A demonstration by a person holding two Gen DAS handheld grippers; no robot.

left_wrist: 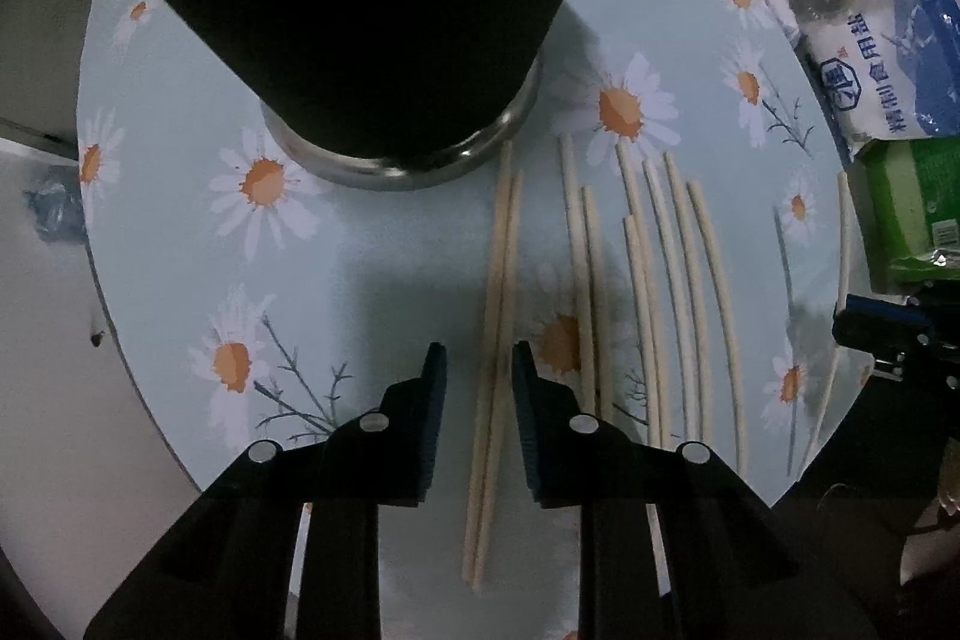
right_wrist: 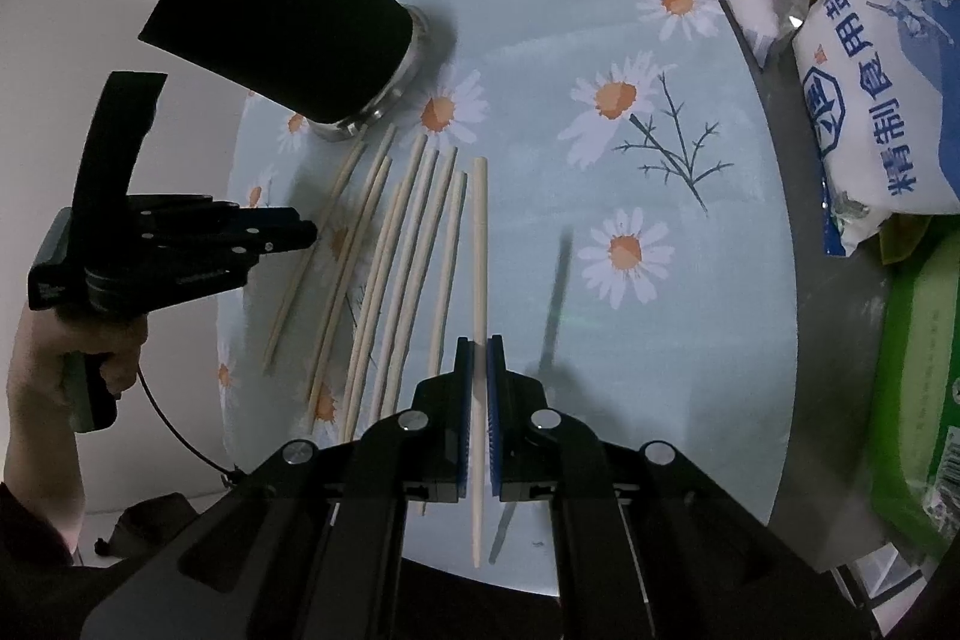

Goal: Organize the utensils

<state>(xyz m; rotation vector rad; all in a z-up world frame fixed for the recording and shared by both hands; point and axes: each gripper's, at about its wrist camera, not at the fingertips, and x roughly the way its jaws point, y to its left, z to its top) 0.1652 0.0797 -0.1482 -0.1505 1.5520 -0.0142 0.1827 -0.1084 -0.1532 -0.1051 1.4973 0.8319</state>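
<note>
Several pale wooden chopsticks [left_wrist: 654,280] lie side by side on the round daisy-print table [left_wrist: 372,280]. A tall black cup [left_wrist: 360,10] with a steel base stands just beyond them. My left gripper [left_wrist: 478,349] points straight down, jaws apart. A pair of chopsticks [left_wrist: 495,310] lies on the cloth in the gap, nearer the right pad, and neither pad presses it. My right gripper [right_wrist: 479,340] is shut on a single chopstick [right_wrist: 479,250], held above the table with its shadow to the right. The right wrist view also shows the cup [right_wrist: 282,22], the loose chopsticks [right_wrist: 408,268] and the left gripper [right_wrist: 303,235].
Bags of salt [right_wrist: 888,100] and a green pack [right_wrist: 924,400] crowd the right side beside the table; the same bags [left_wrist: 870,70] appear in the left wrist view. A person's hand [right_wrist: 102,358] grips the left tool's handle. The table edge curves close on the left.
</note>
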